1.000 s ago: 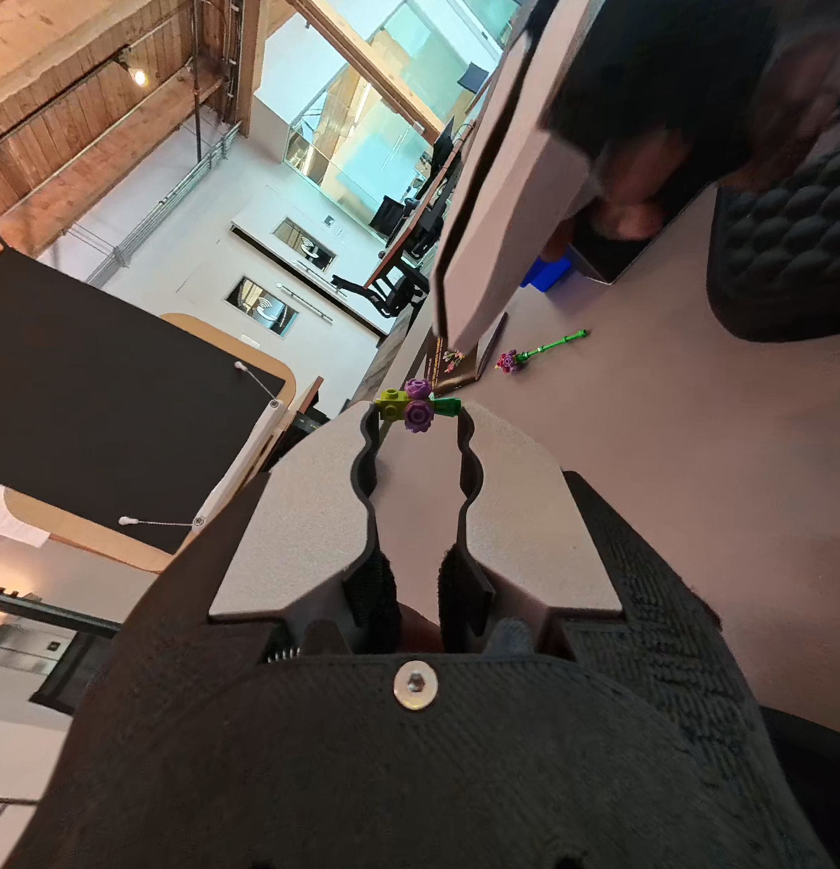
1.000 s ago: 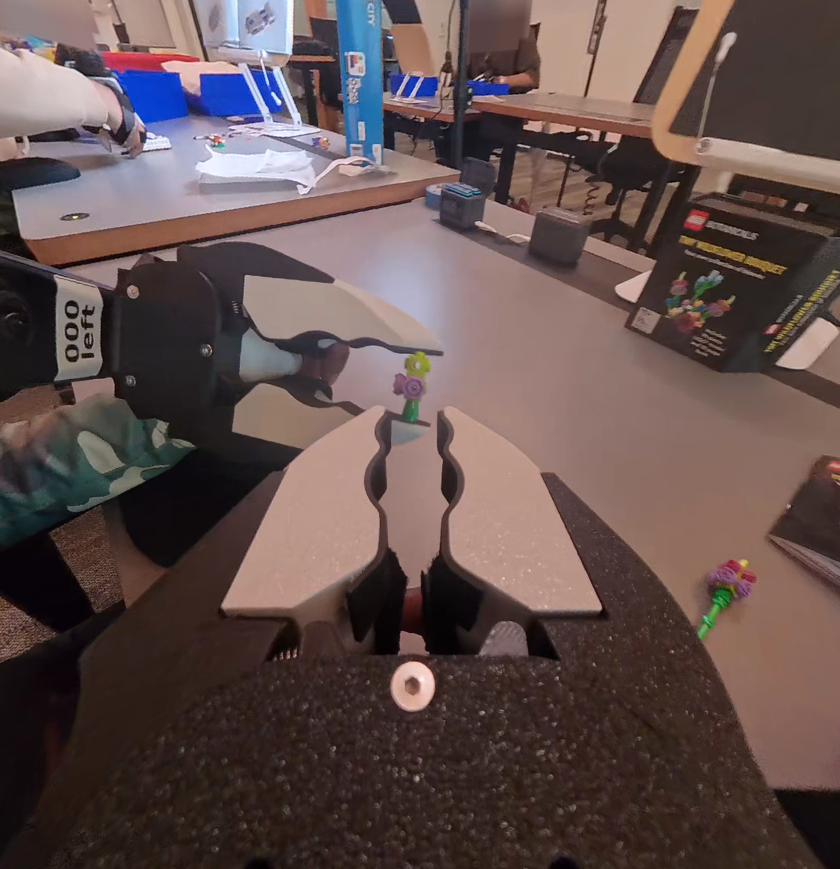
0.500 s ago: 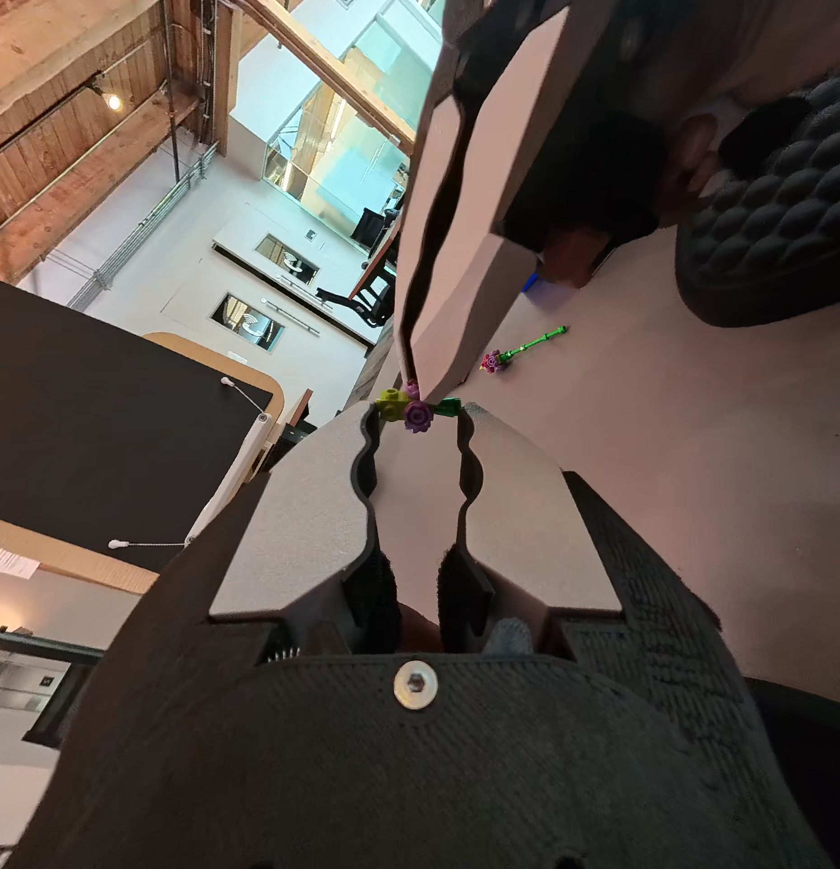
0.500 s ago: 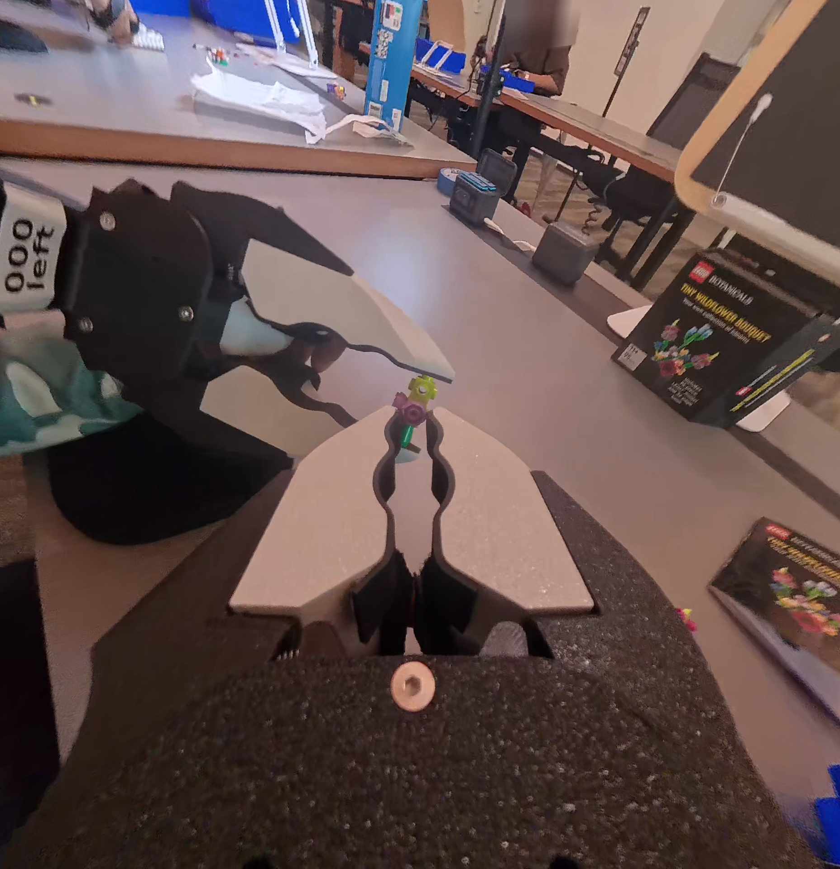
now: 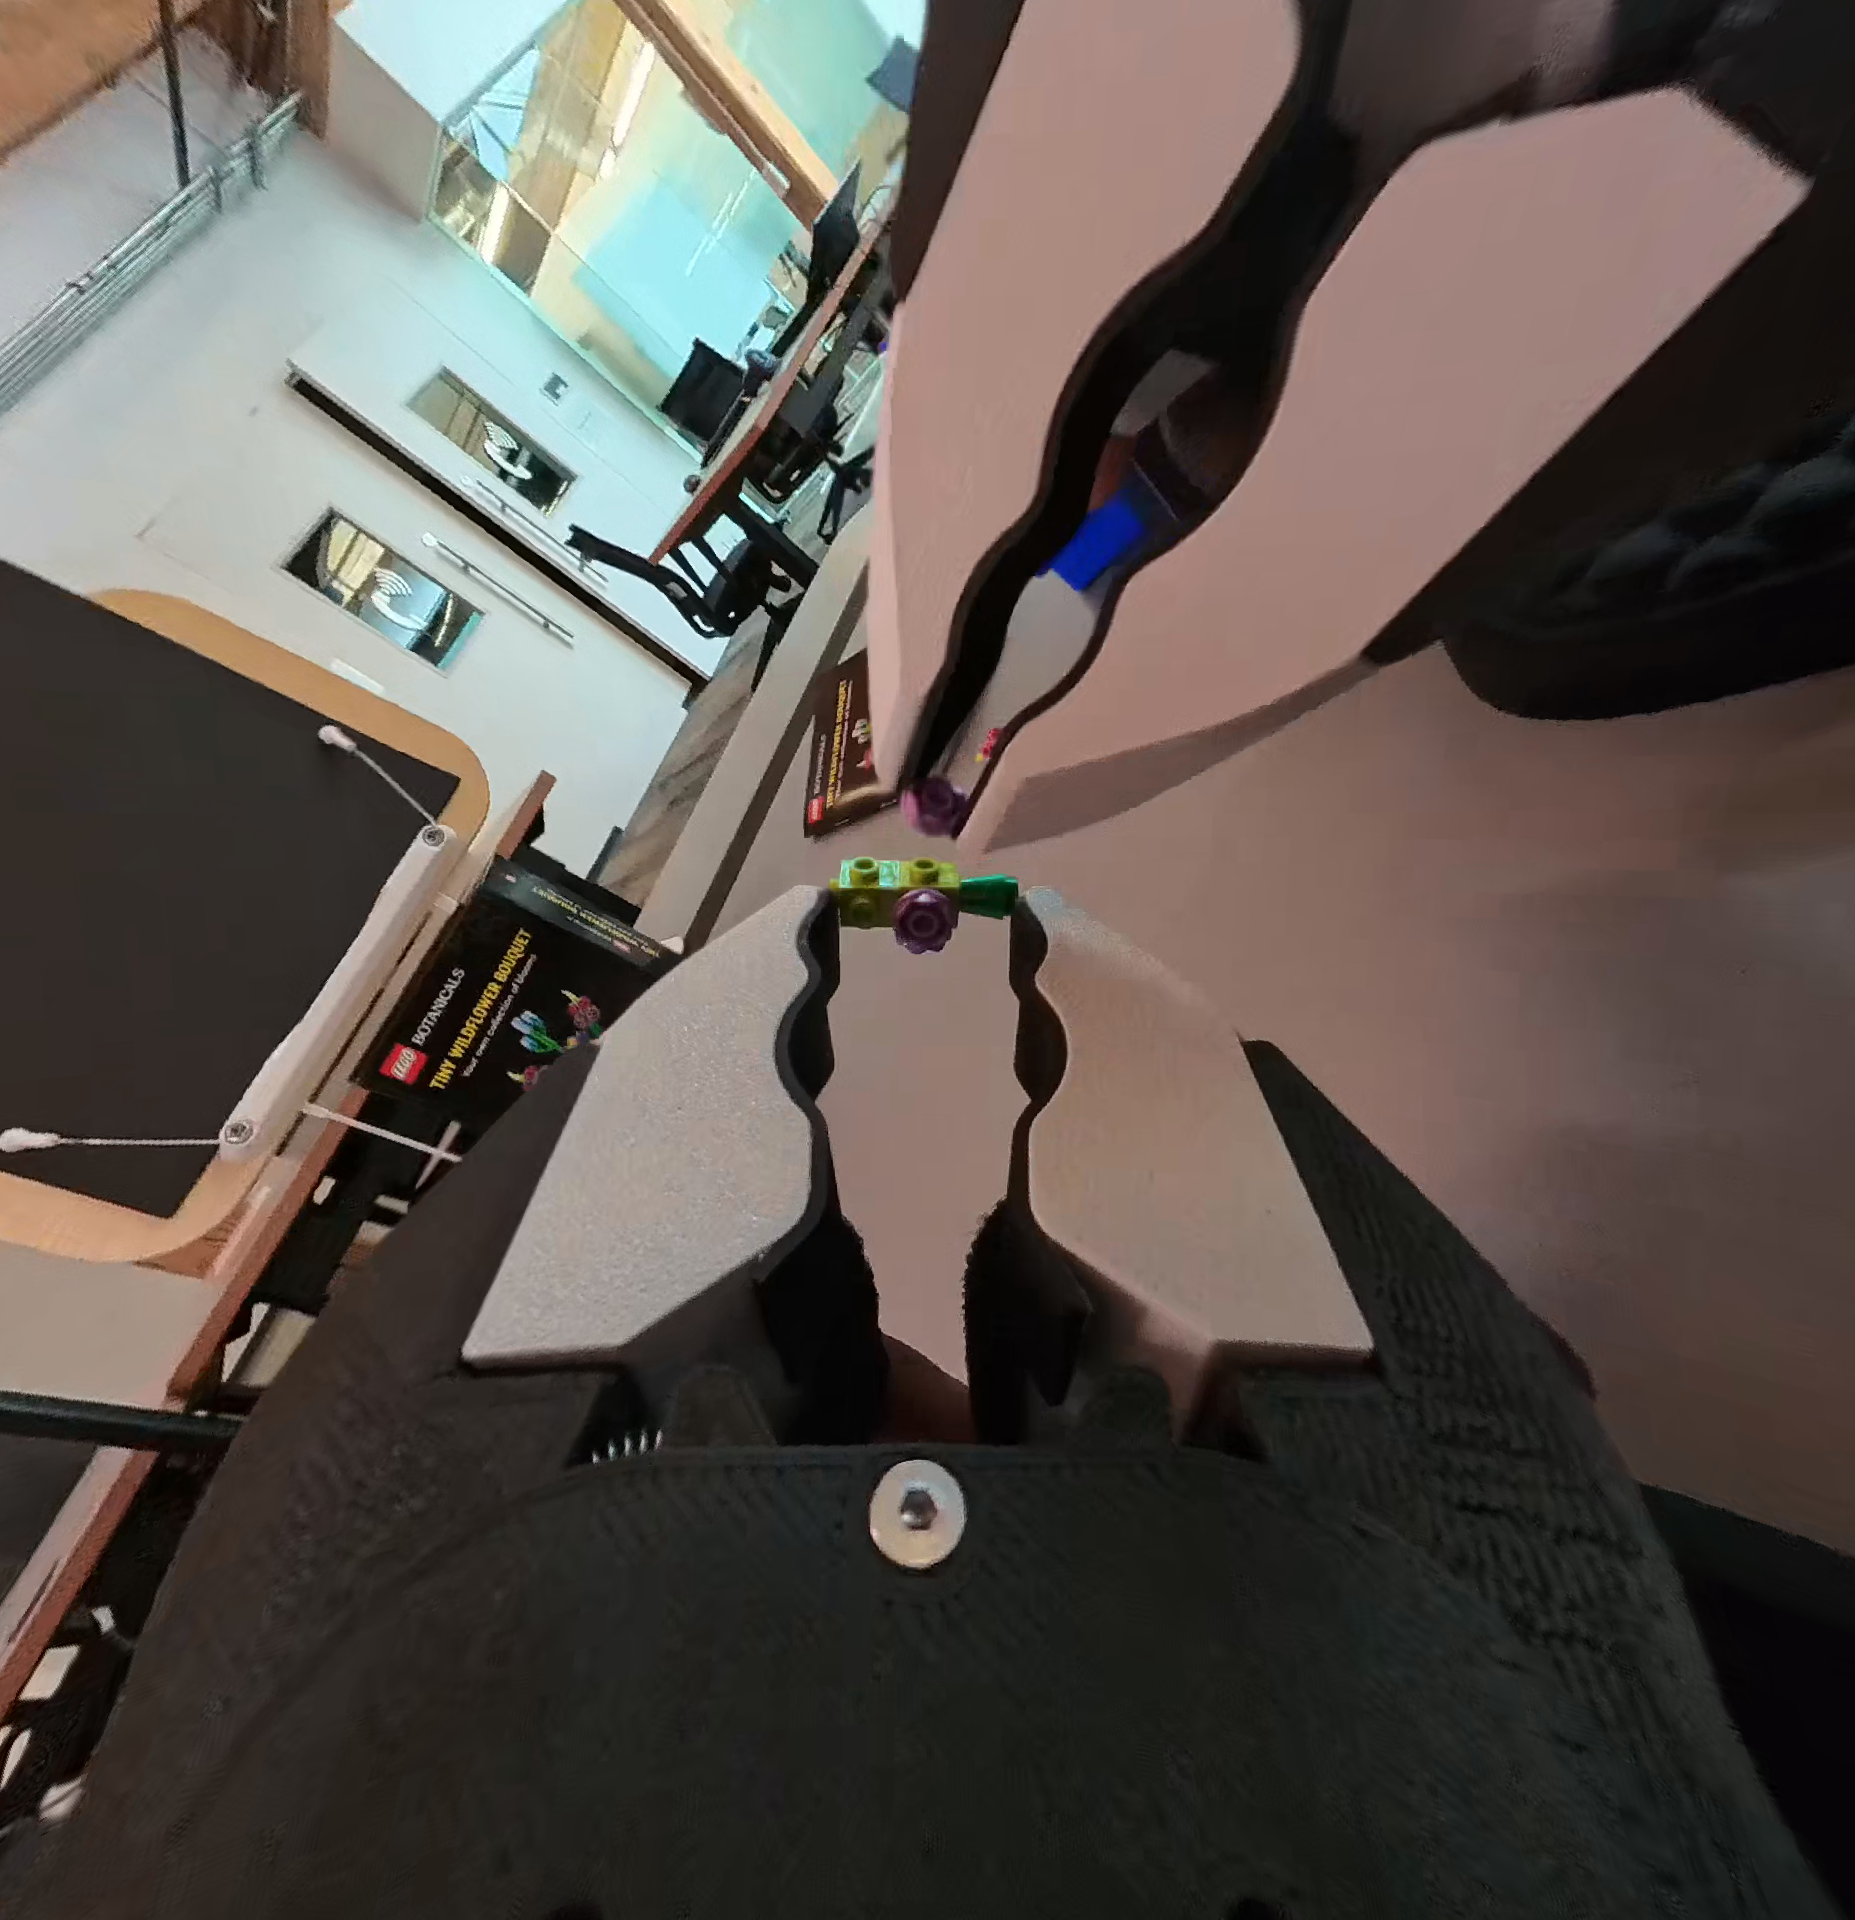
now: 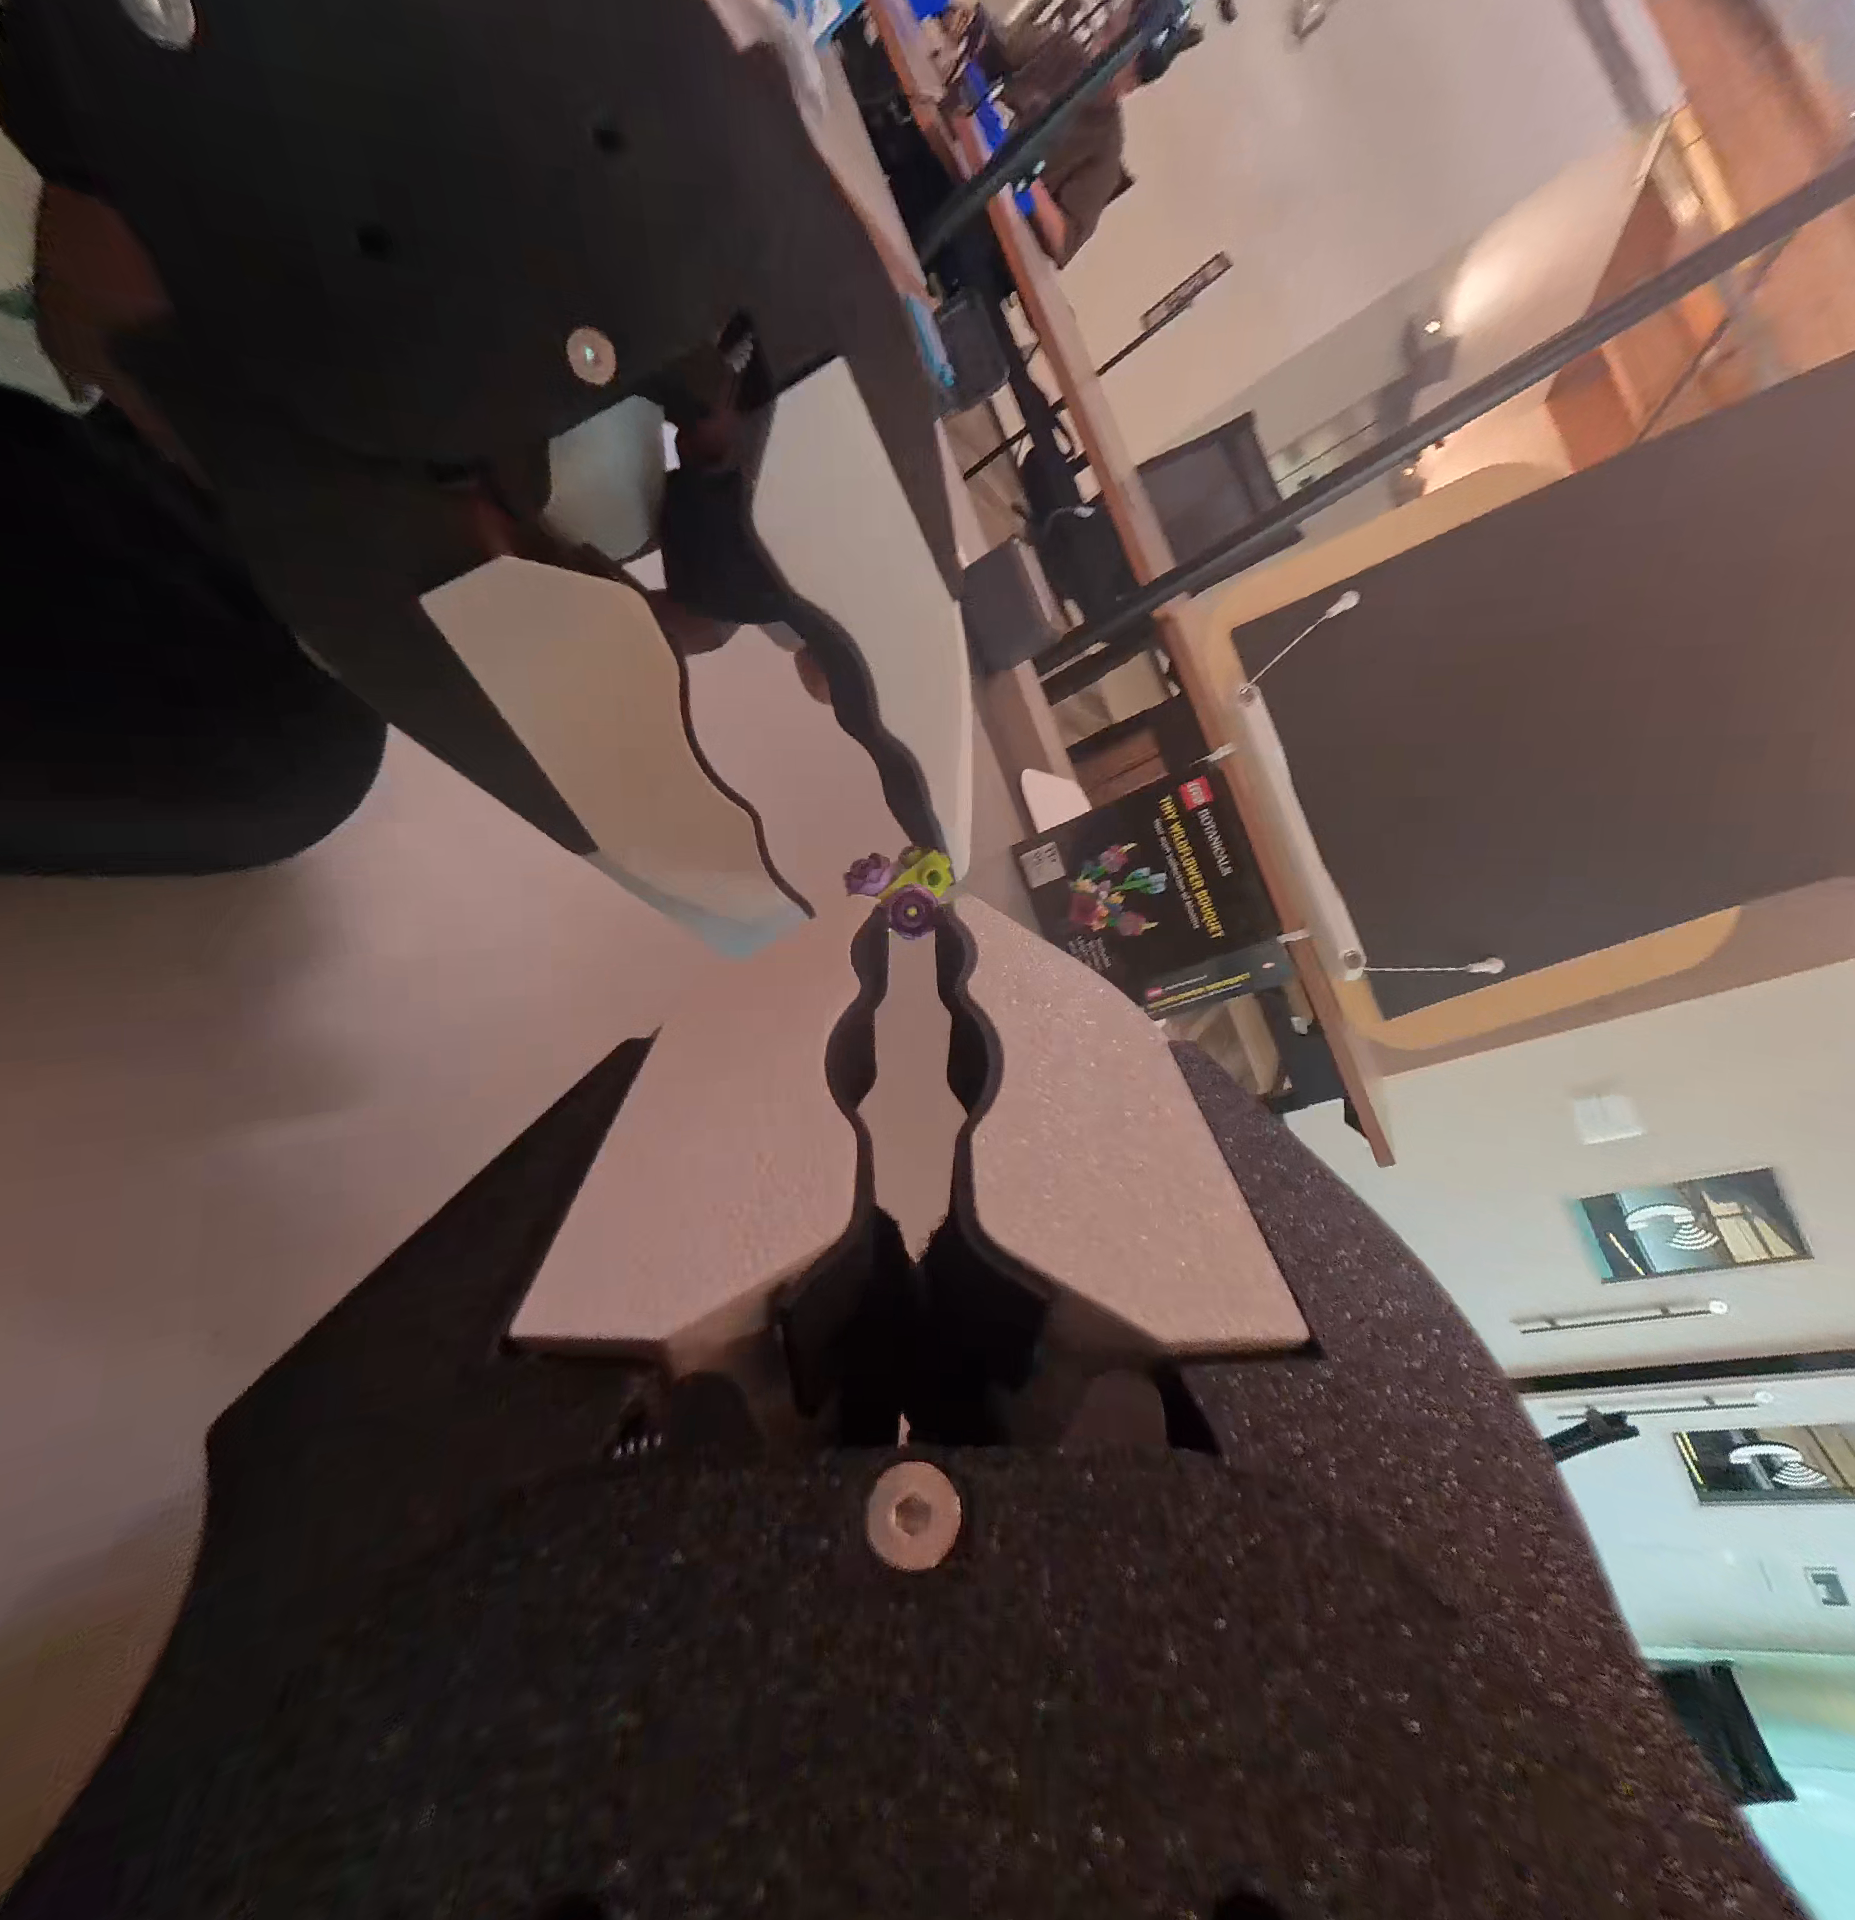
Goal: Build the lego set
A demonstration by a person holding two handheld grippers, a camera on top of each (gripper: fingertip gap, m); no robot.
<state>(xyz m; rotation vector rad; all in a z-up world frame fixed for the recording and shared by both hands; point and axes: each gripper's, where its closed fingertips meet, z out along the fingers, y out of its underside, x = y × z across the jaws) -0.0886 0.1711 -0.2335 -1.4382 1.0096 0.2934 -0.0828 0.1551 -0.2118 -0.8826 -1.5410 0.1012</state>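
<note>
An open office with timber ceiling beams and glass partitions surrounds a smooth grey table [image 5: 1525,1039], both wrist views steeply tilted. Nearest, the left gripper [image 5: 923,902] clamps a small lime-green lego brick stem with a dark green leaf end [image 5: 892,888] crosswise between its fingertips; one purple lego flower stud [image 5: 923,920] is fixed to its side. Just beyond, the right gripper [image 5: 944,821] points in from above, jaws narrowed on a second purple lego flower stud [image 5: 933,805], which sits close to the stem; whether they touch cannot be judged. The right wrist view shows the same meeting, flower stud at its fingertips [image 6: 910,914], partly masked by the left gripper's grey finger [image 6: 694,790]. A black-gloved hand [image 5: 1681,582] is cut off at the frame edge. Farther back, a black lego box [image 6: 1151,883] stands under a black board with a tan rim [image 5: 123,883]. A dark instruction booklet [image 5: 835,758] lies on the table, half hidden. Bare table lies open to the stem's leaf side.
</note>
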